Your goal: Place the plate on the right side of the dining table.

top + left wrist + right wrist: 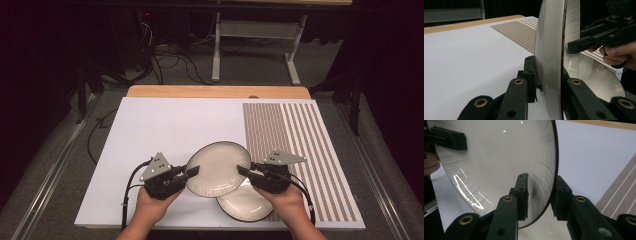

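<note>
In the high view, a cream plate (216, 167) with a dark rim is held tilted above the near middle of the white worktop (165, 130). Its left edge is gripped by the left gripper (192, 172), and its right edge lies between the jaws of the right gripper (244, 170). A 2nd plate (245, 205) lies flat on the worktop just near and right of the 1st, partly under it. A brown striped mat (295, 145) covers the right part of the worktop.

In the left gripper view, the plate (549, 50) is seen edge-on and upright, and the left gripper (547, 75) is clamped on its rim, with a jaw pressed on each face. The right gripper (576, 46) is seen farther off at the plate's far edge, held by a hand (619, 53). The 2nd plate (599, 77) lies beyond, low at the right.

In the right gripper view, the rim of the plate (499, 157) stands between the jaws of the right gripper (540, 195). The left jaw lies against the plate's inner face; whether the right jaw touches the back cannot be told. The left gripper (447, 137) is seen at the plate's opposite edge.
</note>
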The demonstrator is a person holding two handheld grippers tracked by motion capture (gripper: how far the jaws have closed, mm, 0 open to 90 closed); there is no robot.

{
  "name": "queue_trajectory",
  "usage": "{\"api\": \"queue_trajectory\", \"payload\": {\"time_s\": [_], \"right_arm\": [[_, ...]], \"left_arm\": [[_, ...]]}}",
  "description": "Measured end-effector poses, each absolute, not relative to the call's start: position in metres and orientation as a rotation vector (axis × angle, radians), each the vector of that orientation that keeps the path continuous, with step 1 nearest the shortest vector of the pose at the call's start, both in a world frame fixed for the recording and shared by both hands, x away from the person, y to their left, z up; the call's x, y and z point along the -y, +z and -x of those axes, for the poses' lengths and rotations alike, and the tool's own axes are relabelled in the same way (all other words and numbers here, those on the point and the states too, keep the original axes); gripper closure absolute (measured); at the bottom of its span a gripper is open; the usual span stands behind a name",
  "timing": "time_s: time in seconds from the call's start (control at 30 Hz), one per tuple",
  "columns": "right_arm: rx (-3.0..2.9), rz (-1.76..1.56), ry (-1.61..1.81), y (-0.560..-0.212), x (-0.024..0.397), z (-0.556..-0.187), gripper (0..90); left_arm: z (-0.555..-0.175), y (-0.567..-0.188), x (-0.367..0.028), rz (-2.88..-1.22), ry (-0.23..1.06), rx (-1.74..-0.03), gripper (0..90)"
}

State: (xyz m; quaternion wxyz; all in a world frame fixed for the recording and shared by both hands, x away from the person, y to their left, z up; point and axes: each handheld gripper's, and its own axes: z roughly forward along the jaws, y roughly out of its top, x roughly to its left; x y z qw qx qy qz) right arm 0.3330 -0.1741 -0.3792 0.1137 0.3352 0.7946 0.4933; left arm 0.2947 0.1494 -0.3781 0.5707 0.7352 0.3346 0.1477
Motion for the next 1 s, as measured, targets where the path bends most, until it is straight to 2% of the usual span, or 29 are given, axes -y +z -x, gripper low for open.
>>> {"api": "queue_trajectory", "payload": {"time_s": [0.07,0.1,0.23,0.63,0.8,1.0], "right_arm": [[-2.328,-0.988,1.448,-0.379,0.175,-0.333,74.7],[-2.334,-1.021,1.472,-0.379,0.178,-0.336,80.1],[-2.345,-1.058,1.505,-0.380,0.181,-0.338,82.5],[-2.332,-1.056,1.528,-0.374,0.187,-0.333,84.8],[-2.280,-1.048,1.540,-0.361,0.200,-0.333,86.2],[-2.236,-1.064,1.526,-0.352,0.218,-0.337,86.3]], "left_arm": [[-0.295,-0.378,-0.149,-1.724,0.343,-0.784,78.4],[-0.295,-0.378,-0.149,-1.722,0.342,-0.787,78.4],[-0.294,-0.378,-0.149,-1.717,0.344,-0.793,78.5],[-0.295,-0.369,-0.143,-1.709,0.333,-0.832,79.6],[-0.305,-0.366,-0.136,-1.703,0.302,-0.836,78.8],[-0.319,-0.359,-0.114,-1.732,0.286,-0.827,78.9]]}}
